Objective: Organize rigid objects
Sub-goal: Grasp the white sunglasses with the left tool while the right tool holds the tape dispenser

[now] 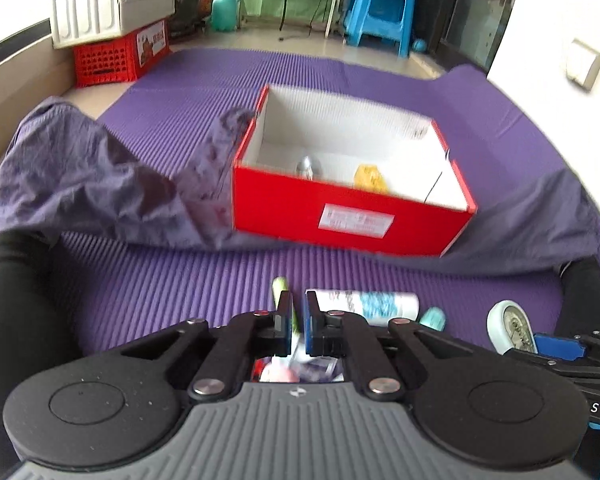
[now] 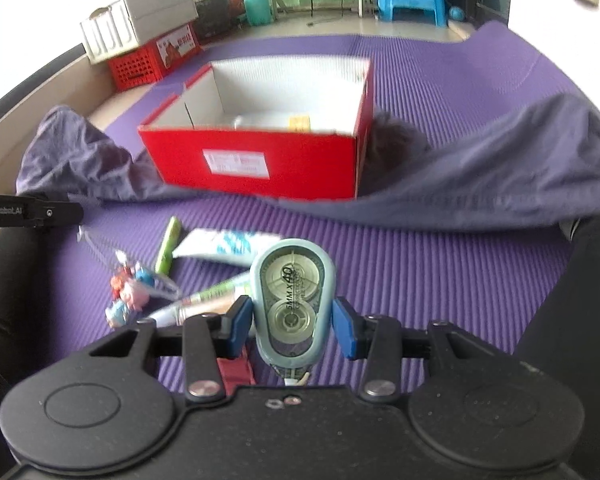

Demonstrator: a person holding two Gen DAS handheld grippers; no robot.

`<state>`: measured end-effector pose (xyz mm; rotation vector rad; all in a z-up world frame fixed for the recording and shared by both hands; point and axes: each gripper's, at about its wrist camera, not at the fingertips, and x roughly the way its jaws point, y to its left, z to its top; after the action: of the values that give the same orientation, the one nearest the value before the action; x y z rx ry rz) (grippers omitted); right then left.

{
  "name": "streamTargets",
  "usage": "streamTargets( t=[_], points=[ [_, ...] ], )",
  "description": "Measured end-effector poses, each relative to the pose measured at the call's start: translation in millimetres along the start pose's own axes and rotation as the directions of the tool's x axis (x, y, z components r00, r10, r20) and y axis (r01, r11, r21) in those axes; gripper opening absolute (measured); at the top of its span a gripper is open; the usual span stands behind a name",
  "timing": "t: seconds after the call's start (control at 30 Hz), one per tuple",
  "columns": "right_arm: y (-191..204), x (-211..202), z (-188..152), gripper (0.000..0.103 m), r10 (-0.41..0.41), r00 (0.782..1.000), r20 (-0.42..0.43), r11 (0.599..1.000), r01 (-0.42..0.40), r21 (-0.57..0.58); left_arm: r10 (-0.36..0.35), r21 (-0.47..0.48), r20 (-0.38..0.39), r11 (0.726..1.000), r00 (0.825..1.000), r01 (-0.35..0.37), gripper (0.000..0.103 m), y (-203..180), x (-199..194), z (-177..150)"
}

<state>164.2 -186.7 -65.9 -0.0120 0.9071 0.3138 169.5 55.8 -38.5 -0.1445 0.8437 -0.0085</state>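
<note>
A: What's on the left?
B: The left gripper (image 1: 299,322), jaws drawn together on something thin; what exactly, I cannot tell. A green pen (image 2: 168,249) and a white tube (image 2: 224,249) lie on the purple mat (image 2: 420,280) beyond it.
A: Middle?
B: The red box (image 2: 276,164) sits open on the mat, small items inside.
A: Right?
B: The right gripper (image 2: 292,326), jaws clamped on a correction tape dispenser (image 2: 293,300), held upright above the mat.
</note>
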Motion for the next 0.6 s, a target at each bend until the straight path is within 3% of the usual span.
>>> streamTargets(
  t=[0.23,0.37,0.5,0.57,0.6],
  points=[
    [-3,-12,27,0.043,-0.003,0.999,0.039,1.000,0.004,-0.026,-0.026,0.033,-0.003,0.999,1.000,0.026,0.005,-1,-1,18],
    [-6,-11,24,0.043,0.016,0.999,0.028,1.000,-0.016,-0.008,-0.059,0.052,-0.089,0.997,0.994,0.064,0.006,5,10,8],
    [-7,-8,13,0.043,0.032,1.000,0.001,1.000,-0.032,0.001,-0.129,0.067,-0.220,0.987,0.967,0.147,0.007,11,23,-7],
    [-7,-6,9,0.043,0.039,0.999,-0.009,0.999,-0.039,0.005,-0.118,0.117,-0.258,0.981,0.959,0.153,0.010,8,27,-16],
    [-8,-6,7,0.043,0.042,0.999,-0.013,0.999,-0.042,0.007,-0.107,0.146,-0.267,0.978,0.958,0.149,0.018,6,27,-20]
  ],
)
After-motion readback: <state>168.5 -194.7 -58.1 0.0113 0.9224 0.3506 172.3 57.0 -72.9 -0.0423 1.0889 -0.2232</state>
